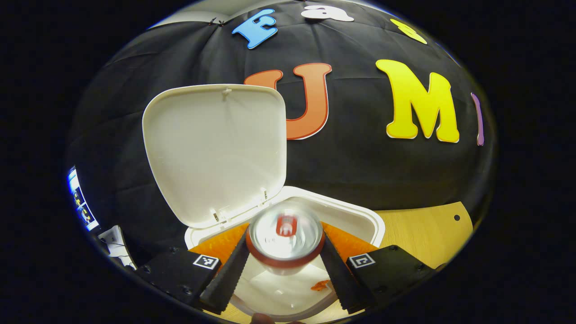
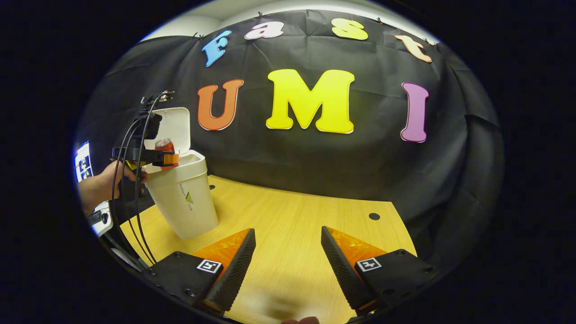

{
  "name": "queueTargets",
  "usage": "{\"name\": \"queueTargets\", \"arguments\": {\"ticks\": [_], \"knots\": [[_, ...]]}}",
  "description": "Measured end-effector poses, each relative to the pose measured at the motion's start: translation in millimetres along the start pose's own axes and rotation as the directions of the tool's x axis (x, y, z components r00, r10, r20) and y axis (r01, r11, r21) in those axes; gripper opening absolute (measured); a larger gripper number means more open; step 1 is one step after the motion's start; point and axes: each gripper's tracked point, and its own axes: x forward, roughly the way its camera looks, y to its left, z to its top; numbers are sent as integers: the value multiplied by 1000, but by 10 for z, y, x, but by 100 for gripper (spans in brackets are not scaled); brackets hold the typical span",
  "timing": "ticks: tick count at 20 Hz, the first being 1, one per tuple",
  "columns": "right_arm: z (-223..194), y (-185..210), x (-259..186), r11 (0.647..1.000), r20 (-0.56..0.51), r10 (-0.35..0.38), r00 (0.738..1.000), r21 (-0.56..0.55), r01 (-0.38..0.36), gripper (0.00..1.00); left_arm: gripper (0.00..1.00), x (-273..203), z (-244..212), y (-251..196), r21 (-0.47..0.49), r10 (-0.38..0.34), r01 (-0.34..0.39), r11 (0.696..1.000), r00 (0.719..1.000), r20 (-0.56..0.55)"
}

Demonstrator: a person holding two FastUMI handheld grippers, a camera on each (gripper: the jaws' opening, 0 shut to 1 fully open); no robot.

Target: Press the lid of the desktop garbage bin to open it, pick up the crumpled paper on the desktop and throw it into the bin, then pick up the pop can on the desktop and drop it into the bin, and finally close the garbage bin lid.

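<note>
In the left gripper view, the lid (image 1: 216, 153) of the white garbage bin (image 1: 360, 216) stood raised at the left, hinged at the bin's rear rim and showing its pale underside. To its right, the left gripper (image 1: 285, 261) held the pop can (image 1: 286, 234) between both fingers, over the open mouth of the bin. The can's silver top faced the camera, so its long axis ran along the fingers. Pale crumpled paper (image 1: 279, 288) lay inside, below the can.

In the right gripper view, a hand (image 2: 105, 182) at the far left held the left gripper (image 2: 168, 158) with the can (image 2: 164, 146) upright over the bin (image 2: 186, 200), which stood on the wooden desktop (image 2: 292, 216). Nearer, the right gripper (image 2: 288, 256) hovered above the bare desktop, its fingers spread wide and holding nothing.
</note>
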Motion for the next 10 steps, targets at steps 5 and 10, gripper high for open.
{"name": "queueTargets", "arguments": {"ticks": [5, 10], "knots": [[-1, -21, -15, 1000, -2, 5, 1000, 16, -5, 92, 93, -179, 258, 2, -31, 40, -39, 999, 998, 44], [174, -75, -25, 999, 26, 24, 999, 32, -25, 93, 92, -245, 885, -43, -108, 101, -88, 990, 987, 127]]}}
